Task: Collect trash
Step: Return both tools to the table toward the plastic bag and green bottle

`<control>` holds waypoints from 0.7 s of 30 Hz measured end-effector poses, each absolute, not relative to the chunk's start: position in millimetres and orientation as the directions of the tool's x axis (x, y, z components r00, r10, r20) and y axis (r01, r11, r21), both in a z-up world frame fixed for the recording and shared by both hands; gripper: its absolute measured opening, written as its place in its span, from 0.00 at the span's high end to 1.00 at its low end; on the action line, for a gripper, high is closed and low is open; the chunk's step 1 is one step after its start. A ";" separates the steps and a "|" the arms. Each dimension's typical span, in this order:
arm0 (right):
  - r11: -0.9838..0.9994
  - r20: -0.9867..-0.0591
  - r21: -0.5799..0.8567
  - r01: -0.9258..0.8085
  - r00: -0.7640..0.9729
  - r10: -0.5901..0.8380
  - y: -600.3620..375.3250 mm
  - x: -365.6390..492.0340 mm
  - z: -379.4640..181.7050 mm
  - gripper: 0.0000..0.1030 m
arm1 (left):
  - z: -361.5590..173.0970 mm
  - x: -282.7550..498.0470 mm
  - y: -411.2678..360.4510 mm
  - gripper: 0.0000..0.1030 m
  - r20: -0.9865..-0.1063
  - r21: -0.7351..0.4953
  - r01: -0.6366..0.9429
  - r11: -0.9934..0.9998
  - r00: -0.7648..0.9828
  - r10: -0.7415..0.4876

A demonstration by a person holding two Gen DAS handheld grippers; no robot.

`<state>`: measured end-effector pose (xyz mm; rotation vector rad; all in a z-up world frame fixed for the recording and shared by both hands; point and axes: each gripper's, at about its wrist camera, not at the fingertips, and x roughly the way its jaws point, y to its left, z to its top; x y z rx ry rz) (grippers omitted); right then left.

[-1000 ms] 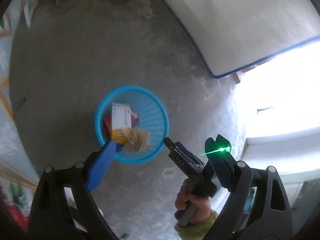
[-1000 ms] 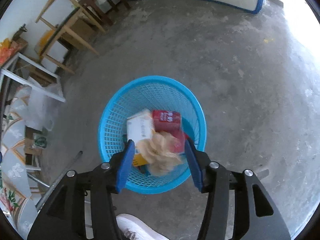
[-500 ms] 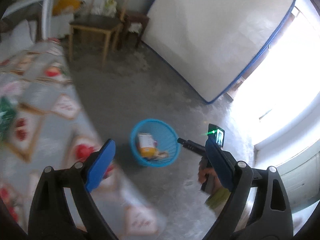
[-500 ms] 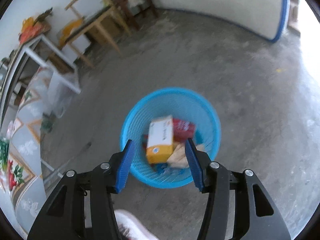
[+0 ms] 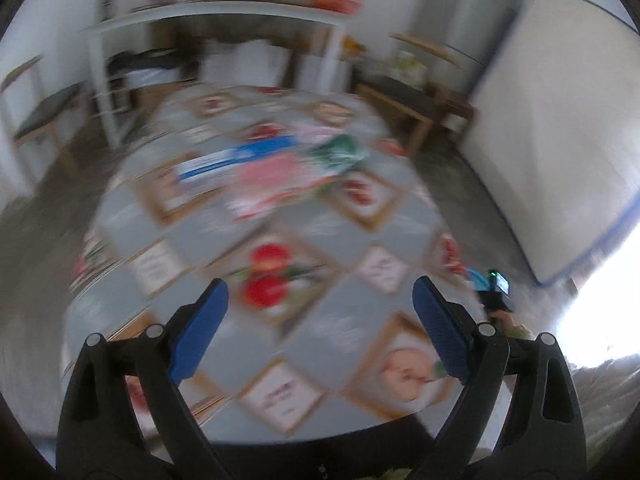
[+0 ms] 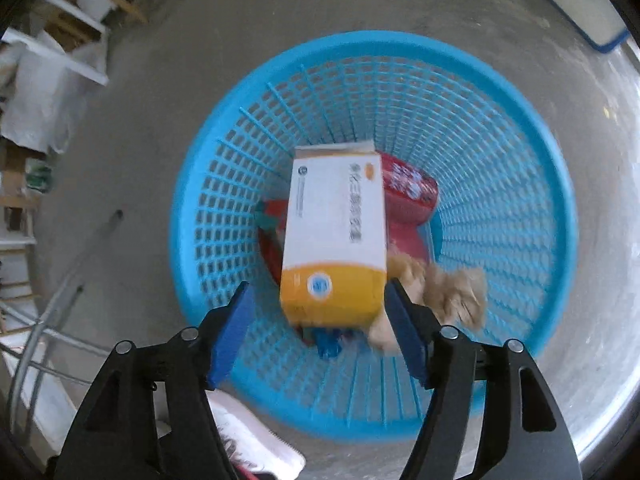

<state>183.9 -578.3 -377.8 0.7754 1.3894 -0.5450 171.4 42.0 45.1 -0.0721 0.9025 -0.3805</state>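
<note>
My right gripper (image 6: 319,286) points straight down into a blue mesh basket (image 6: 552,184), and its jaws are opening with nothing pressed between the pads. A white and orange box (image 6: 336,232) lies in the basket on a red packet (image 6: 408,192). A crumpled brown paper (image 6: 452,292), blurred, sits just outside the right finger. My left gripper (image 5: 320,284) is open and empty over a table with a patterned cloth (image 5: 328,320). Blurred packets lie further along that table: blue and white (image 5: 236,158), pink (image 5: 272,184) and green (image 5: 340,152).
The basket stands on a concrete floor, with a white shoe (image 6: 248,444) at its near side. A white shelf table (image 5: 224,16), wooden chairs (image 5: 404,100) and a leaning white mattress (image 5: 560,140) surround the patterned table. A hand (image 5: 508,322) holds the other gripper at the right edge.
The left gripper swung up and away from the basket to face the patterned table. The right gripper dropped closer to the basket, its jaws widened, and the brown paper left them.
</note>
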 end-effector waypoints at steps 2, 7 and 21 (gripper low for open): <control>0.669 -0.994 0.108 0.735 0.076 0.077 -578.6 197.4 -389.9 0.31 | 39.3 168.6 70.9 0.13 -0.766 -0.237 0.207 0.949 0.562 -0.313; 0.712 -0.999 0.001 0.702 -0.026 0.027 -576.9 218.9 -416.1 0.30 | 26.2 163.1 111.6 0.13 -0.796 -0.247 0.072 0.966 0.553 -0.245; 0.607 -0.958 -0.272 0.747 -0.151 -0.244 -617.7 178.0 -371.1 0.30 | 1.6 167.1 116.9 0.13 -0.812 -0.260 0.063 0.964 0.526 -0.253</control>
